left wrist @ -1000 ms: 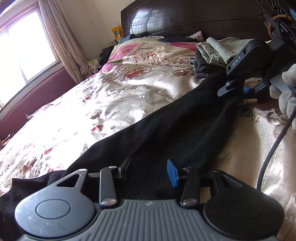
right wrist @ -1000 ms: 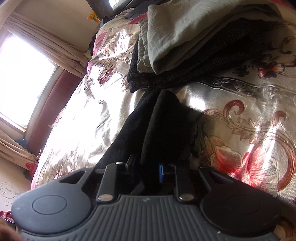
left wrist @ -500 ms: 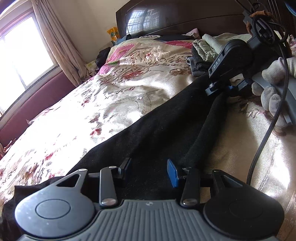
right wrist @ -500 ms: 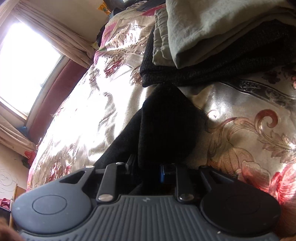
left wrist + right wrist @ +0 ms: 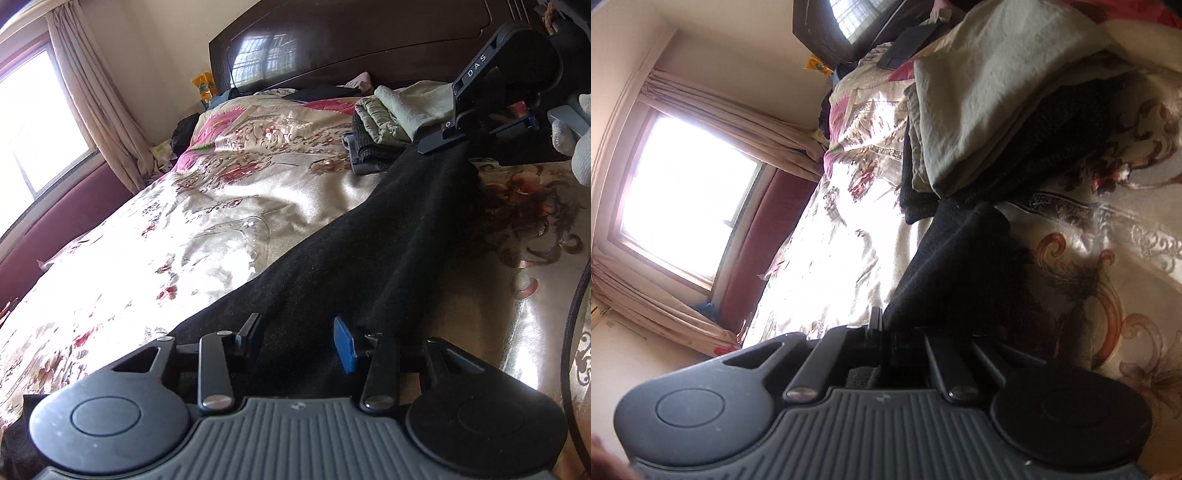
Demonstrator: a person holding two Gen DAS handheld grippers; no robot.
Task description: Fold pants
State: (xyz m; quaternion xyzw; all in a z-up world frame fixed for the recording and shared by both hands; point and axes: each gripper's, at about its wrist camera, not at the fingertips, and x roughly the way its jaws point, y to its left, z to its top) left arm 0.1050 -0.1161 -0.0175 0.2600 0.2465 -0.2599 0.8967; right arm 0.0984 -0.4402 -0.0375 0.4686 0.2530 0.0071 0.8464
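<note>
Since a second ago our right gripper (image 5: 886, 334) has rolled, clamped on the black pants (image 5: 369, 251) at five o'clock of the folded pile (image 5: 384, 122); left gripper (image 5: 297, 341) gapes over them.

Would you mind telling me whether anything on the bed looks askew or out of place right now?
Mostly the black pants: they run diagonally across the floral bedspread, their far end bunched in the shut right gripper against the stack of folded clothes. The left gripper sits open over the near end. Nothing looks spilled or damaged.
</note>
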